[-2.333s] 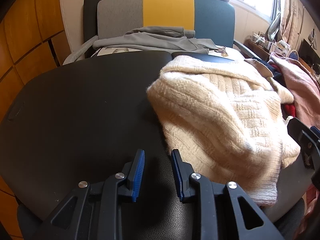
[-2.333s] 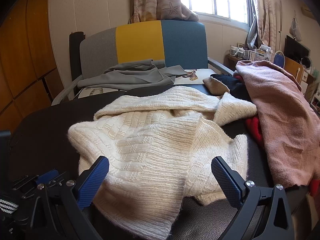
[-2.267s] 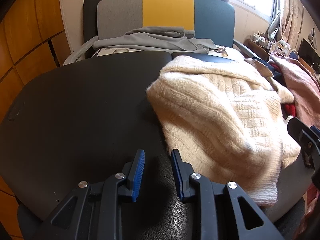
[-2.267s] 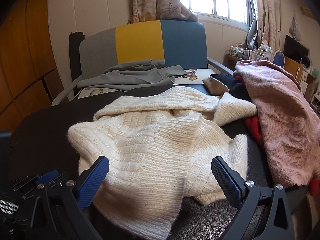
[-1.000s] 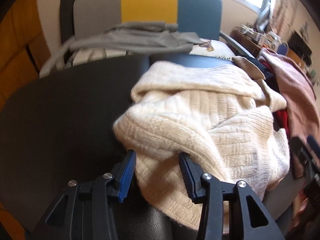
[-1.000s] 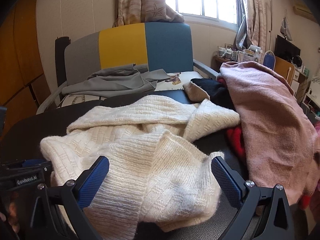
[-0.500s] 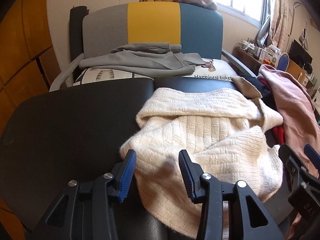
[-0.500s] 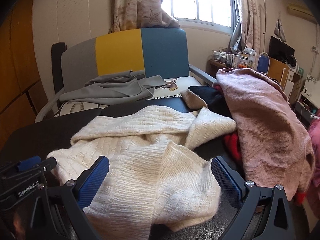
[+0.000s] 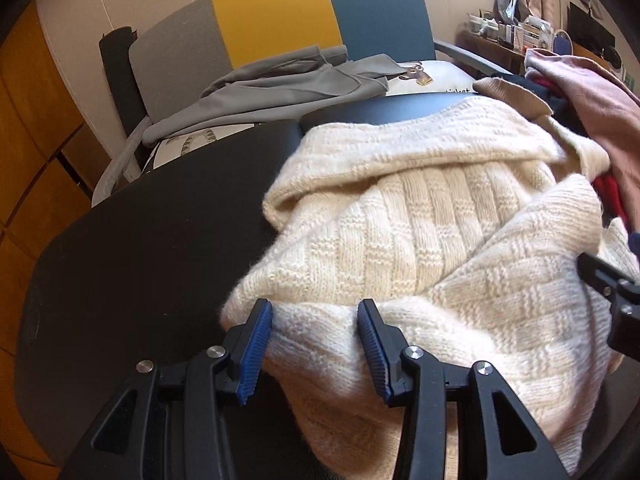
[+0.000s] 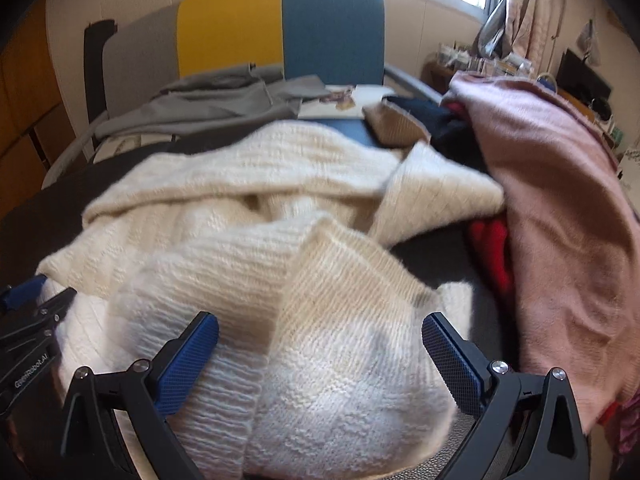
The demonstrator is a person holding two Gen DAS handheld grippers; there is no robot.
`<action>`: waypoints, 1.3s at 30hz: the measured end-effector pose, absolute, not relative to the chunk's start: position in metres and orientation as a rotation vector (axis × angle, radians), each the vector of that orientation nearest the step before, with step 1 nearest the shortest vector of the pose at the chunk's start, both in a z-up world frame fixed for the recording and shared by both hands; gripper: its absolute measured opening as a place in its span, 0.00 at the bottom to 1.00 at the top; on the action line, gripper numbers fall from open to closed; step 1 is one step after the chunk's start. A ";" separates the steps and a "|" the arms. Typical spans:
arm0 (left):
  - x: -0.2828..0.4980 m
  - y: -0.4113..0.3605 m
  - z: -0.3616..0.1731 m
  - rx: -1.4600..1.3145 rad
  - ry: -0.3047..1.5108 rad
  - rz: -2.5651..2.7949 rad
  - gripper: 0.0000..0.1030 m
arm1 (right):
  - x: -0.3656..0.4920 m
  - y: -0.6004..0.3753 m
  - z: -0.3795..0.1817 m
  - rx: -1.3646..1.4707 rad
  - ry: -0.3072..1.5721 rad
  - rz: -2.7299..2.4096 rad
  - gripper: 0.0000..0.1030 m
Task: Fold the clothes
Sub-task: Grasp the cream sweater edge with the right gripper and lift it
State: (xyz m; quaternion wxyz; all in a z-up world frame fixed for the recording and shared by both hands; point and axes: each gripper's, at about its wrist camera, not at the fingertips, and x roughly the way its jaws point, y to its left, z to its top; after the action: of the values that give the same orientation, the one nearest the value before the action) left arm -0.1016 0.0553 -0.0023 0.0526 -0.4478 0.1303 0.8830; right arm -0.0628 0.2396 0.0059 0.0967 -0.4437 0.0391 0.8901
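A cream knit sweater (image 9: 432,240) lies crumpled on the black table (image 9: 152,232). My left gripper (image 9: 316,344) is open, its blue pads on either side of the sweater's near left fold, with knit bulging between them. My right gripper (image 10: 320,356) is wide open around the sweater's (image 10: 280,272) near right part, low over the knit. The right gripper's black body (image 9: 612,296) shows at the right edge of the left wrist view, and the left gripper's body (image 10: 24,320) at the left edge of the right wrist view.
A pink garment (image 10: 560,208) with red (image 10: 490,248) and dark clothes is heaped at the table's right. A grey, yellow and blue chair (image 9: 280,20) behind the table holds a grey garment (image 9: 280,80). Bare black tabletop lies to the left.
Both grippers have moved forward and down onto the sweater. The left jaws have opened wider and now straddle its near fold. The right gripper stays wide open.
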 end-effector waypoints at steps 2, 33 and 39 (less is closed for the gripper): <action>-0.099 0.053 -0.004 -1.348 0.381 2.686 0.43 | -0.064 0.242 -0.004 -1.353 0.196 2.664 0.83; -0.046 -0.011 0.044 -1.305 0.175 2.626 0.03 | 0.042 0.184 0.048 -1.253 0.282 3.032 0.01; -0.051 -0.016 0.028 -1.373 0.033 2.598 0.16 | 0.024 0.211 0.044 -1.130 0.322 2.891 0.99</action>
State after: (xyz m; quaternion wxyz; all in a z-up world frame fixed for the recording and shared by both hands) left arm -0.0511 -0.0157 0.0278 0.1015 -0.4648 0.0110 0.8795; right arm 0.0235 0.2105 0.0443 0.0104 -0.3620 0.1031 0.9264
